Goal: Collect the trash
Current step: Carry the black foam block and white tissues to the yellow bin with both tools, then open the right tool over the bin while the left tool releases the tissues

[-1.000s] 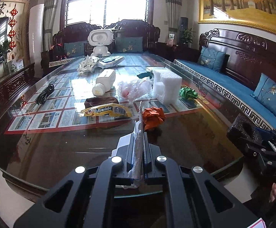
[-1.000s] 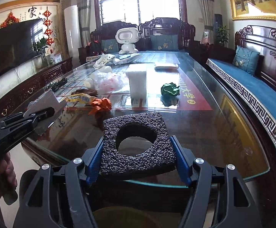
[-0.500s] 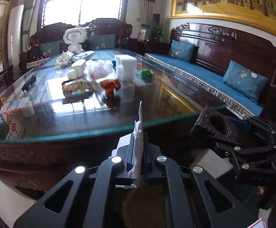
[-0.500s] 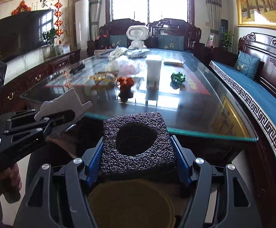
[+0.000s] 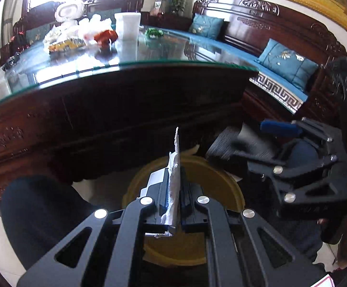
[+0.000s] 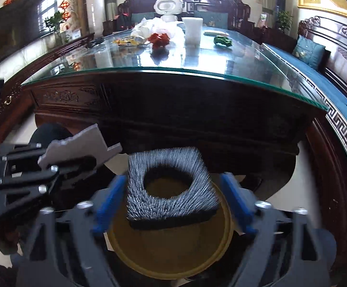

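My left gripper (image 5: 173, 184) is shut on a thin white scrap of foam (image 5: 175, 174), held edge-on above a yellow bin (image 5: 211, 184) on the floor. It also shows in the right wrist view (image 6: 82, 148), left of the bin. My right gripper (image 6: 173, 203) has its blue pads spread wide, clear of the black foam square with a round hole (image 6: 171, 189), which is motion-blurred and falling over the yellow bin (image 6: 168, 248). In the left wrist view the black foam (image 5: 233, 143) is blurred beside the right gripper.
A glass-topped dark wood table (image 6: 173, 71) stands just beyond the bin, its edge above it. On it lie a red wrapper (image 6: 159, 39), a white foam block (image 6: 192, 30), a green crumpled piece (image 6: 222, 40) and other litter. A blue-cushioned bench (image 5: 281, 81) runs along the right.
Both grippers dropped below the table edge, over the yellow bin. The right gripper opened and let go of the black foam square. The left stays shut on the white scrap.
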{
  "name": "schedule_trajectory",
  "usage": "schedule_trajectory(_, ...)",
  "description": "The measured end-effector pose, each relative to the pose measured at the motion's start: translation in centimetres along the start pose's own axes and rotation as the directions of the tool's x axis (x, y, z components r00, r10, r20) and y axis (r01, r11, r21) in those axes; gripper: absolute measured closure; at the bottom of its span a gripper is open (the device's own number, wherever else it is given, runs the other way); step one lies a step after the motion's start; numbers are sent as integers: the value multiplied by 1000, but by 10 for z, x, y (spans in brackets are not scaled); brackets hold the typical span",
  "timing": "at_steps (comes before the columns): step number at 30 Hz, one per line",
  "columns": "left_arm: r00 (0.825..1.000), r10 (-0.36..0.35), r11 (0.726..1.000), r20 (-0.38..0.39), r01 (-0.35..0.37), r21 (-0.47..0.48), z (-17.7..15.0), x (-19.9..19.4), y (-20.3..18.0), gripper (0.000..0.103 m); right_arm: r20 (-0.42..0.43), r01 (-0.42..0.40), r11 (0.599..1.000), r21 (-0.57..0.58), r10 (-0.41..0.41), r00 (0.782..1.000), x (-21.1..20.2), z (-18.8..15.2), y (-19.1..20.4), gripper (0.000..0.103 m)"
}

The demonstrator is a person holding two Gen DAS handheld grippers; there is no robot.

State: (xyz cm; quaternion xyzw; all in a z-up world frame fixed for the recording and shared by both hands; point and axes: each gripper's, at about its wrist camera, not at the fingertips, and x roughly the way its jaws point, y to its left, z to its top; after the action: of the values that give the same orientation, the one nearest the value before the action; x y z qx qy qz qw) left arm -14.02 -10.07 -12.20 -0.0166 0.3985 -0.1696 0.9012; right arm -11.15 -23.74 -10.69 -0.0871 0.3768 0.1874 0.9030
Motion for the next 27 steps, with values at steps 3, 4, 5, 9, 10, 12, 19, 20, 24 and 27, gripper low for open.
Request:
schedule_trajectory(3, 1000, -22, 1000, -19, 22, -10, -5, 7, 0, 96, 7, 15, 1000, -15, -15, 1000, -1, 1, -1, 19)
schedule_trajectory(4, 999, -27, 1000, -24, 27, -11, -5, 8, 0, 96, 8, 14, 1000, -13, -14, 1000, -1, 0, -2, 19)
schedule_trajectory(5, 999, -26, 1000, -26, 26, -8, -5, 10, -1, 96, 9, 12, 1000, -12, -12, 1000, -1, -1, -3, 19)
schedule_trajectory(9, 999, -38, 999, -34, 37, -1, -3, 17, -5, 96, 12, 26, 1000, -2, -26, 1000, -2, -1, -9, 19)
schedule_trajectory(10, 999, -35, 999, -36, 35, 5, -2, 19, -7, 96, 11, 27, 1000, 1, -27, 1000, -2, -2, -10, 19)
schedule_trajectory(12, 998, -38, 999, -42, 39, 11, 0, 23, -9, 96, 10, 32, 999, 7, -32, 999, -1, -3, -14, 19)
schedule_trajectory(19, 997, -42, 999, -60, 44, 31, 7, 34, -19, 96, 29, 74, 996, 44, -76, 997, -6, -3, -33, 19)
schedule_trajectory(20, 997, -41, 998, -63, 44, 34, 8, 35, -20, 96, 31, 79, 996, 50, -80, 996, -6, -4, -36, 19)
schedule_trajectory(24, 996, -49, 998, -79, 52, 46, 10, 42, -24, 94, 38, 93, 992, 80, -97, 995, -10, -6, -49, 19)
schedule_trajectory(27, 994, -75, 996, -83, 79, 43, 12, 46, -27, 41, 41, 102, 990, 95, -106, 994, -13, -7, -57, 19)
